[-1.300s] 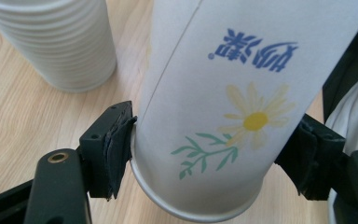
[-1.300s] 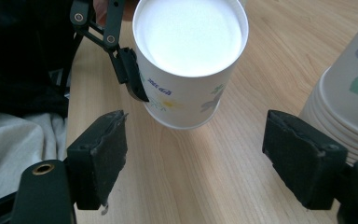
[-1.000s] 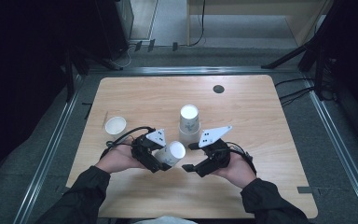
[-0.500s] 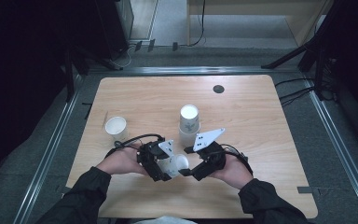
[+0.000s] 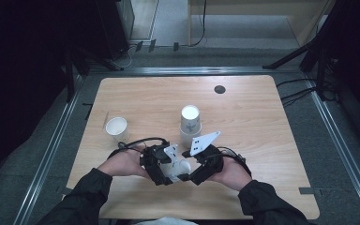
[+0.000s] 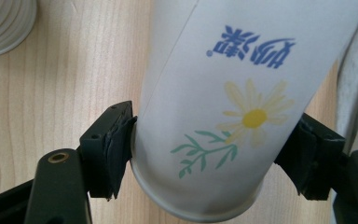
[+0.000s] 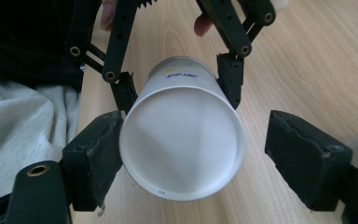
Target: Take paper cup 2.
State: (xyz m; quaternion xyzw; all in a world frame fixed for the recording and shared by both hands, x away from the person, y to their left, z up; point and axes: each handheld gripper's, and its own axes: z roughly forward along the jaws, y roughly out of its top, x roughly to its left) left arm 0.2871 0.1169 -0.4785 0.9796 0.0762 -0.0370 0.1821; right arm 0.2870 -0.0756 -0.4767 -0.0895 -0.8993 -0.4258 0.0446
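Note:
A white paper cup (image 5: 181, 167) with a daisy print lies on its side above the table's front part, between my two grippers. My left gripper (image 5: 170, 171) is shut on it near its base, and both pads (image 6: 116, 144) press the cup (image 6: 223, 107) wall. The cup's open mouth (image 7: 182, 144) faces my right gripper (image 7: 205, 154), whose jaws have just been opening. Its left pad (image 7: 100, 154) touches the rim and the right pad stands apart. My left gripper (image 7: 177, 86) holds the far end of the cup.
An upside-down stack of paper cups (image 5: 190, 120) stands mid-table just beyond the hands. A single upright cup (image 5: 116, 127) sits at the left. A small black disc (image 5: 220, 89) lies near the far edge. The person's grey clothing (image 7: 23, 126) lies close behind.
Both hands have drawn back toward the table's front edge with the cup between them. The right gripper's jaws stand wider around the cup's mouth.

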